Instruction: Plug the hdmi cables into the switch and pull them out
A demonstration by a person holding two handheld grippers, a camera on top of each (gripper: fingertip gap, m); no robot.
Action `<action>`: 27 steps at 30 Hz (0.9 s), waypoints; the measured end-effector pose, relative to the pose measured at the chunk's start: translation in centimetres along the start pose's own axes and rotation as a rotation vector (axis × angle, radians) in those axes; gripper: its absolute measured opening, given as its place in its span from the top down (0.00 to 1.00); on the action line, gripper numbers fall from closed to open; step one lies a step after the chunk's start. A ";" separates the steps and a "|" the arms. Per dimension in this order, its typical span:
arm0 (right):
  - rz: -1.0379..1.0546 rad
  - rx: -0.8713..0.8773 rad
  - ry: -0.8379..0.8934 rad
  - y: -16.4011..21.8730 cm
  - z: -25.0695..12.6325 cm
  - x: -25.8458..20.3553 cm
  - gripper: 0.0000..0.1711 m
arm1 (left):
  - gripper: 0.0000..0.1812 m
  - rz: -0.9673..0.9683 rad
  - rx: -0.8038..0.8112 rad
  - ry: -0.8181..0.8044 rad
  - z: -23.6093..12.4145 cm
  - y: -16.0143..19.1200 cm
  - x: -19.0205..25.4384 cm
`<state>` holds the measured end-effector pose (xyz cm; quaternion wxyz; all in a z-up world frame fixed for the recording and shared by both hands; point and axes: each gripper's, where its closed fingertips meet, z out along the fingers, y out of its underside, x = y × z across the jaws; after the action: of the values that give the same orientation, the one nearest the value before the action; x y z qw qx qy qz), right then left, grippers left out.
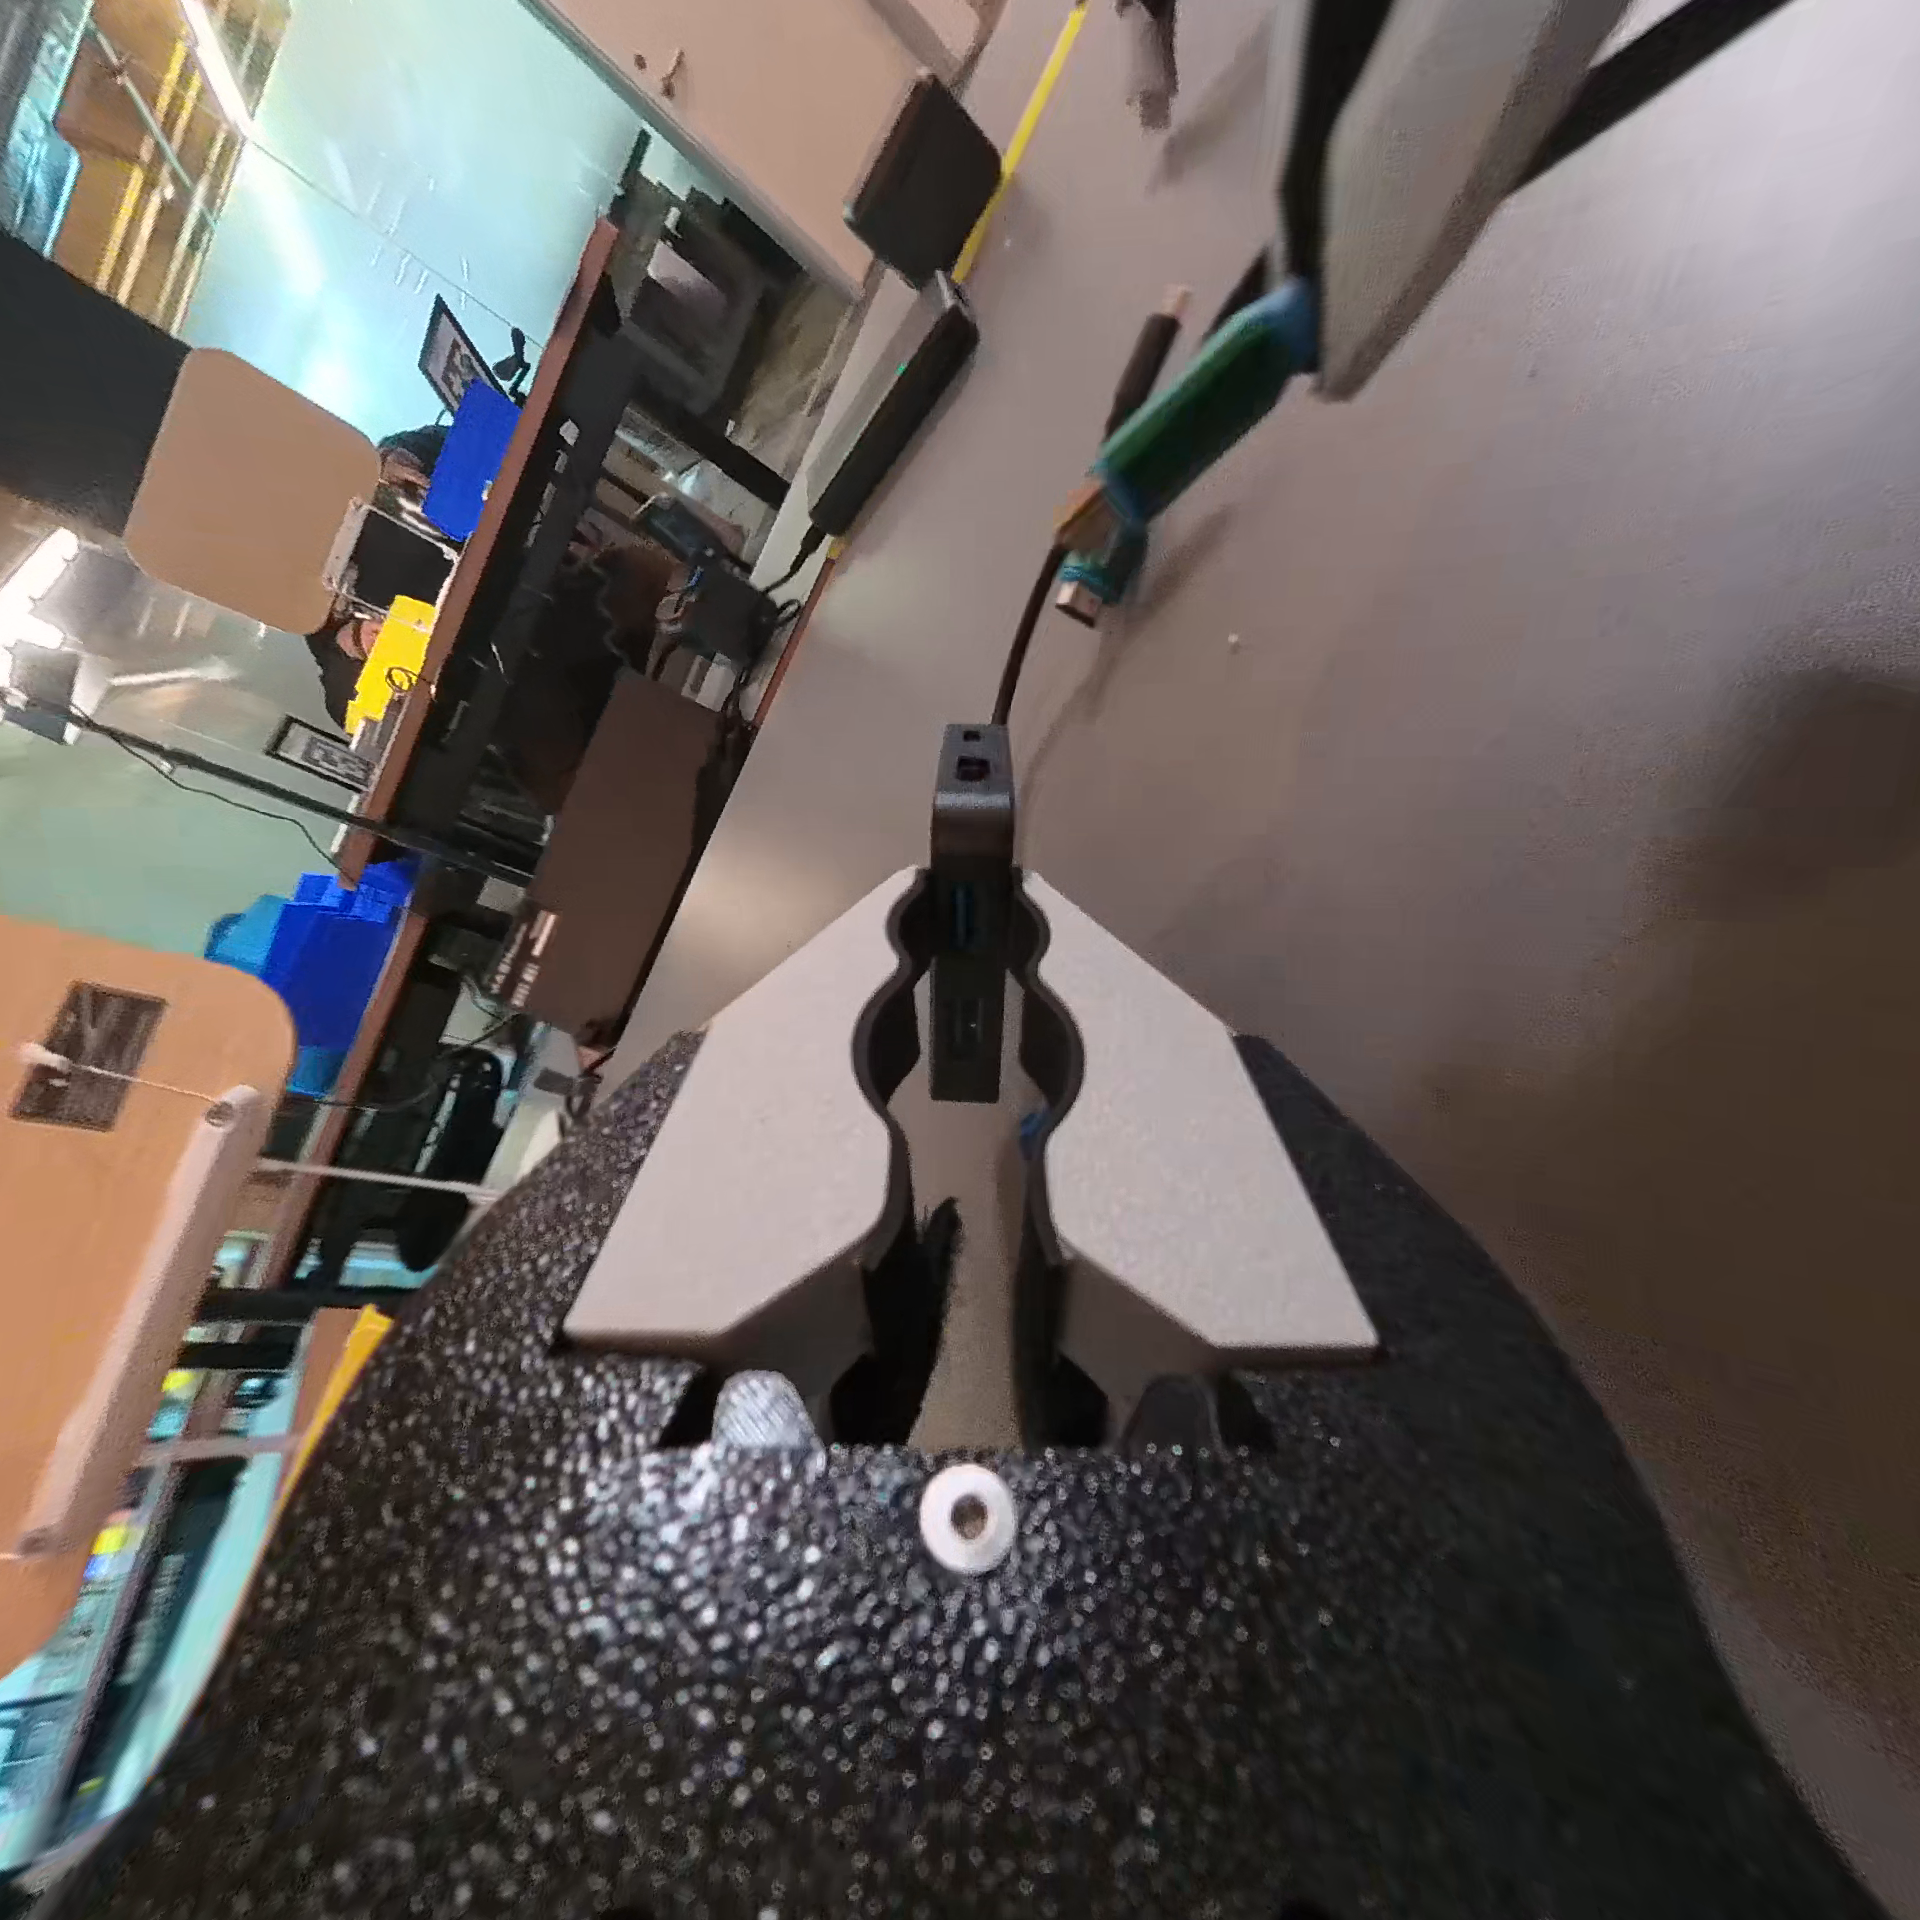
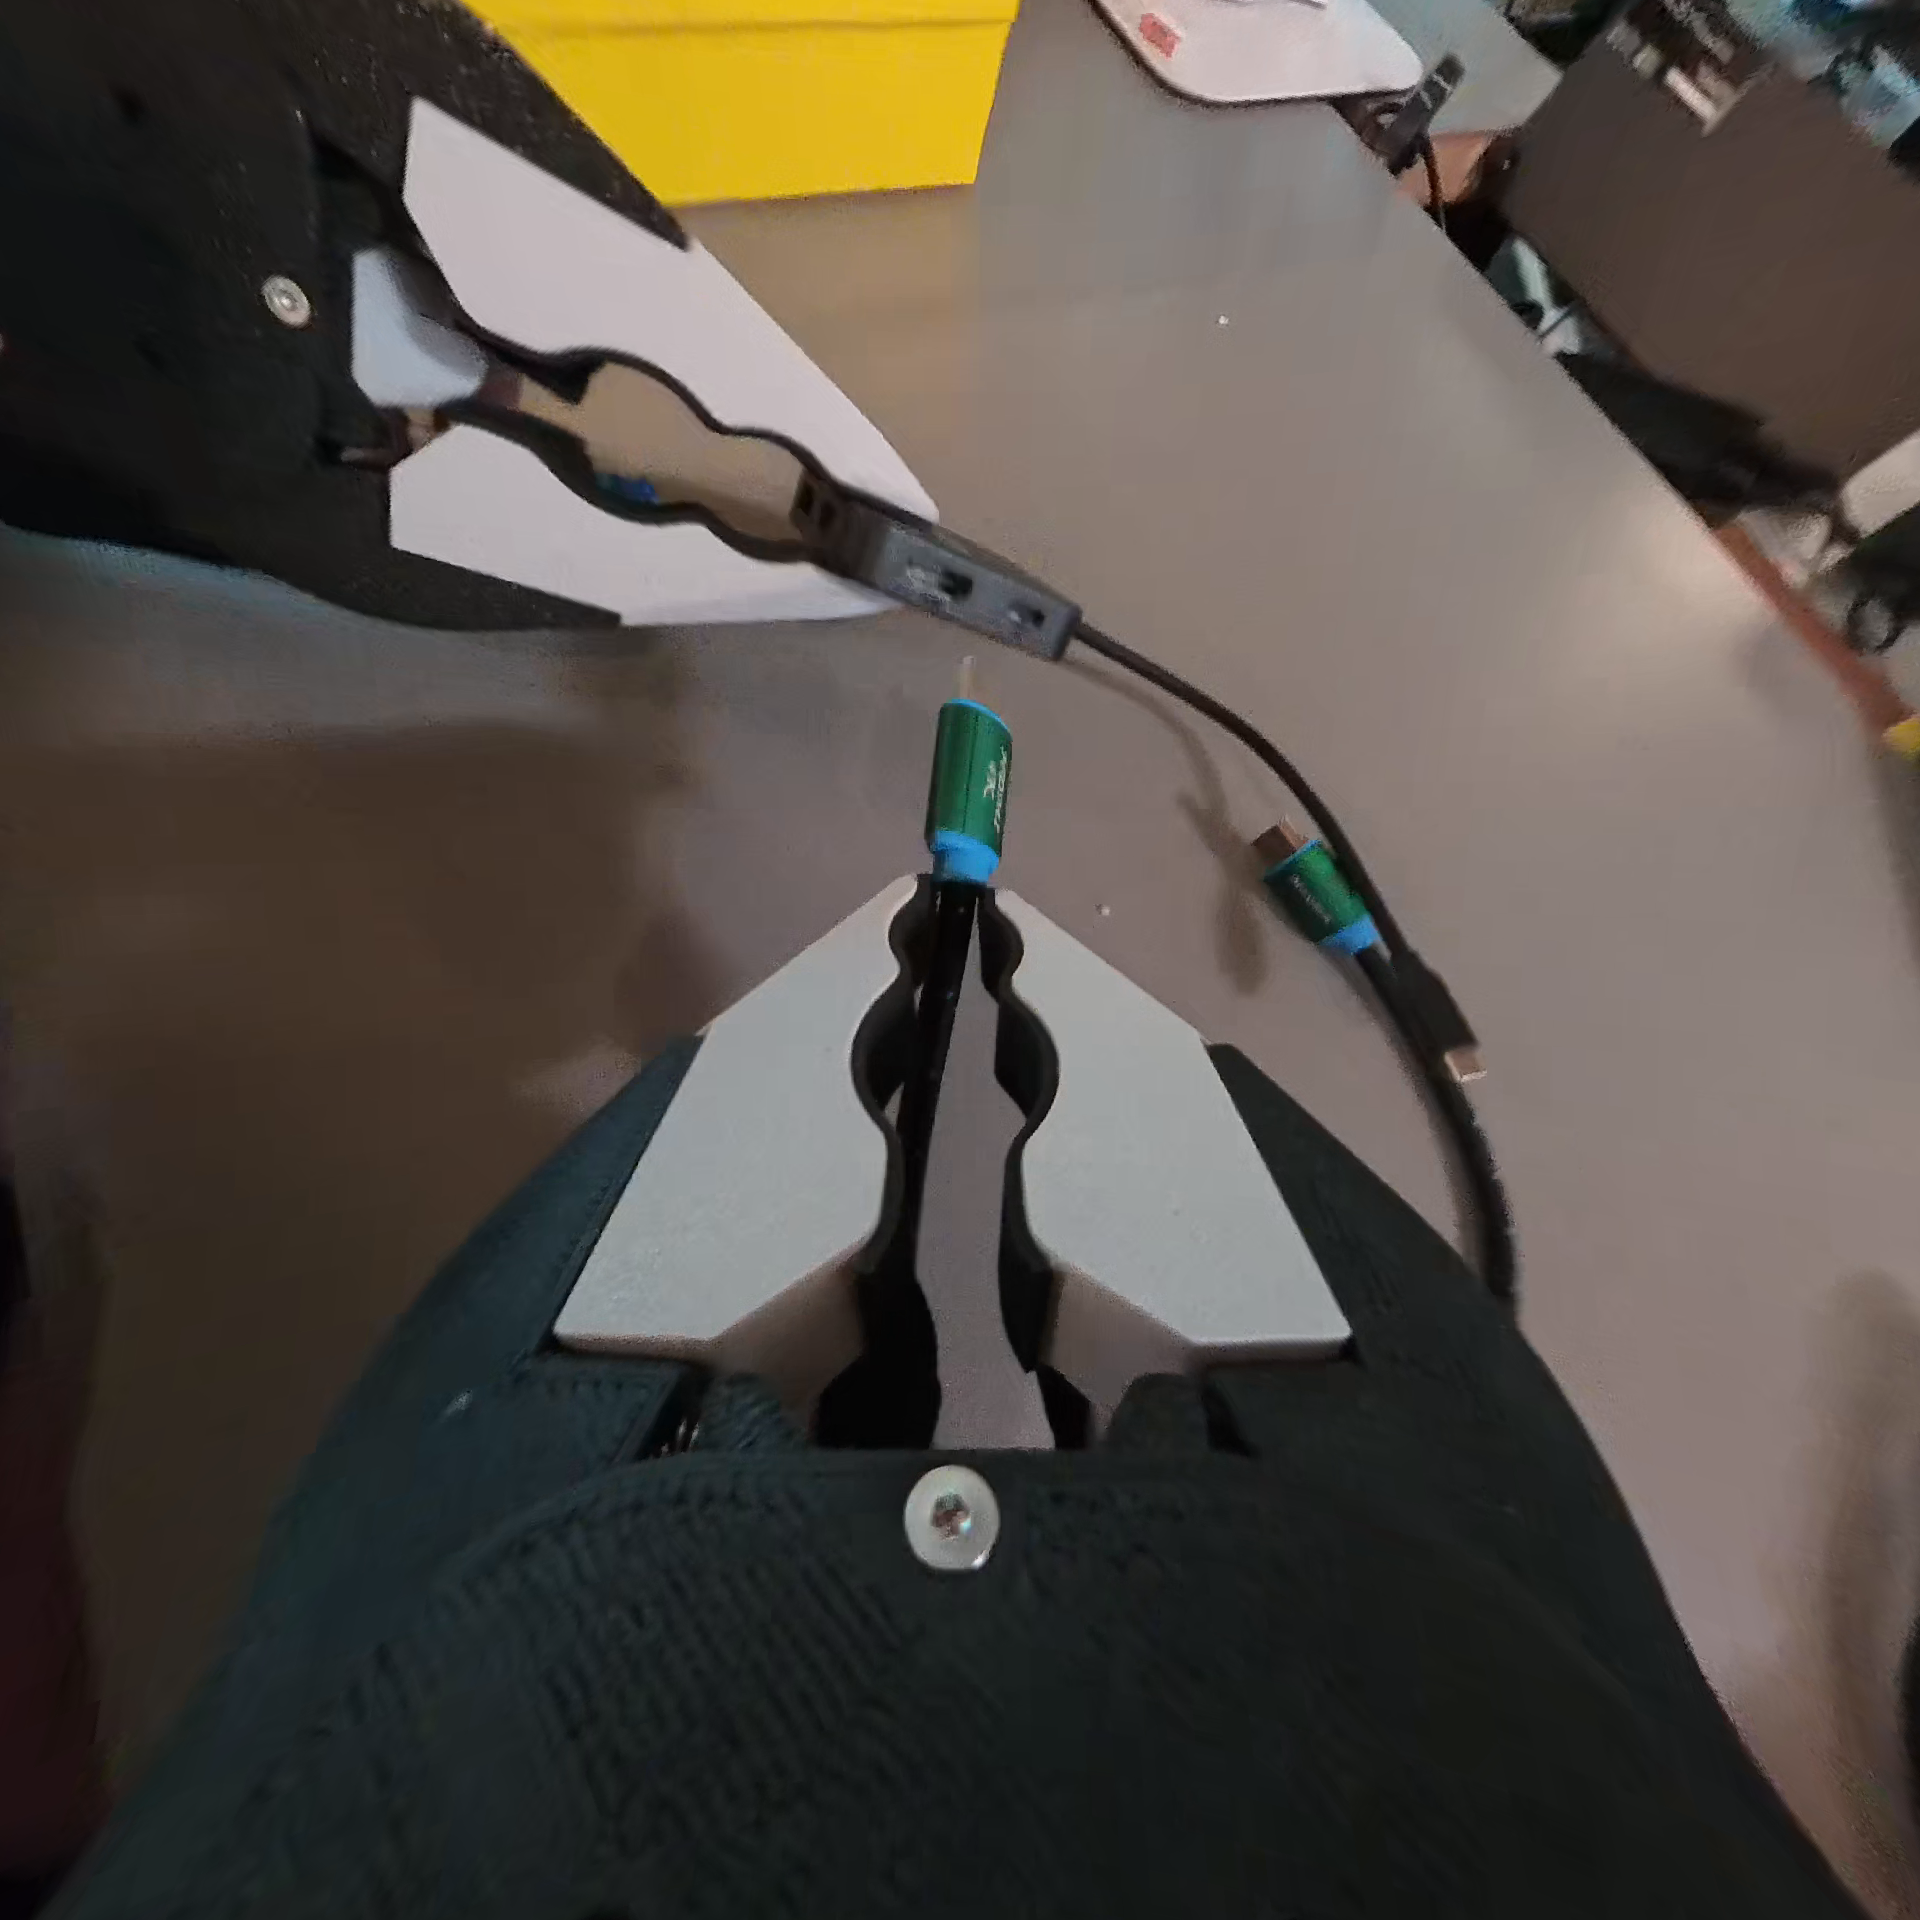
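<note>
My left gripper (image 1: 971,883) is shut on the small black switch (image 1: 971,821), which sticks out past the fingertips with its ports facing sideways. The same gripper (image 2: 904,561) and switch (image 2: 966,597) show at upper left of the right wrist view. My right gripper (image 2: 951,888) is shut on the black cable just behind a green HDMI plug with blue collars (image 2: 971,774). The plug's tip points at the switch, a short gap away. That plug (image 1: 1195,416) shows in the left wrist view under the right gripper's fingers (image 1: 1434,177). A second green HDMI plug (image 2: 1314,899) lies on the table (image 2: 1351,468).
The switch's own black lead (image 2: 1247,748) curls across the table to the right. A yellow box (image 2: 769,94) stands at the far edge. Two black flat boxes (image 1: 920,177) lie at the table's far side in the left wrist view. Desks and blue bins (image 1: 332,935) stand beyond. My right fingertips sit around 9 cm from my left ones.
</note>
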<state>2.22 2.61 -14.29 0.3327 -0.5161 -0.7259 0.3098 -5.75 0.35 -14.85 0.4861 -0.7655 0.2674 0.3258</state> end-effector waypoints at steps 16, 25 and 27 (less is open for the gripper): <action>-0.554 -0.284 0.181 0.9 2.1 -0.1 0.98 | 0.93 0.274 -0.108 0.036 0.3 0.2 2.1; -0.671 -0.304 0.189 1.1 2.7 0.0 0.98 | 0.93 0.278 -0.112 0.056 0.2 0.4 2.3; -0.689 -0.302 0.190 0.9 2.7 0.0 0.98 | 0.94 0.287 -0.110 0.062 0.2 0.3 2.4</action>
<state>0.56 2.58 -16.57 0.4035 -0.3116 -0.8600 0.0204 -4.47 0.21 -16.94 0.3836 -0.7546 0.3707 0.3822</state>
